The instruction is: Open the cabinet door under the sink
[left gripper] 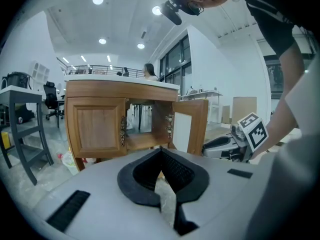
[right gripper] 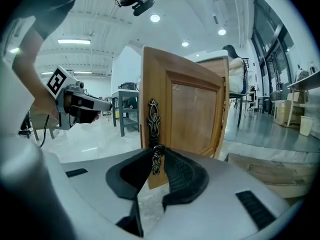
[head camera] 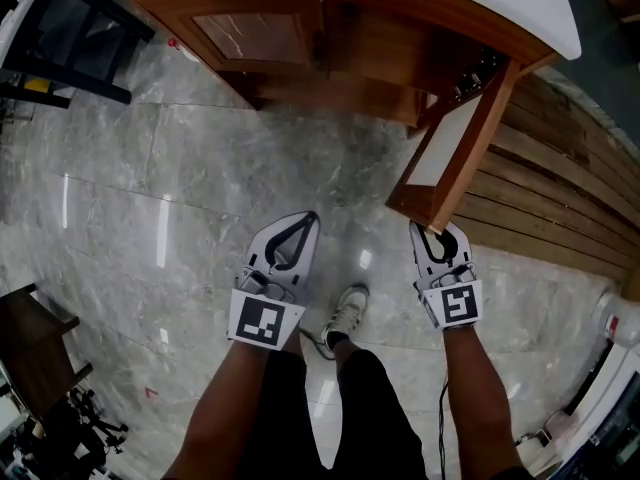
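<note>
With the right gripper (head camera: 432,232) closed by its tips alone on the small knob (right gripper: 158,152) of the door (head camera: 458,148), swung well out from the cabinet (head camera: 270,33), a sideways pull could slip it free; the left gripper (head camera: 308,218) is closed, empty.

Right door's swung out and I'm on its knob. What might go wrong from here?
The right tongs pinch only the small knob at their tips, so it may slip out mid-swing. The open door hangs beside the wooden decking; swinging wider might catch its lower corner on the boards.
</note>
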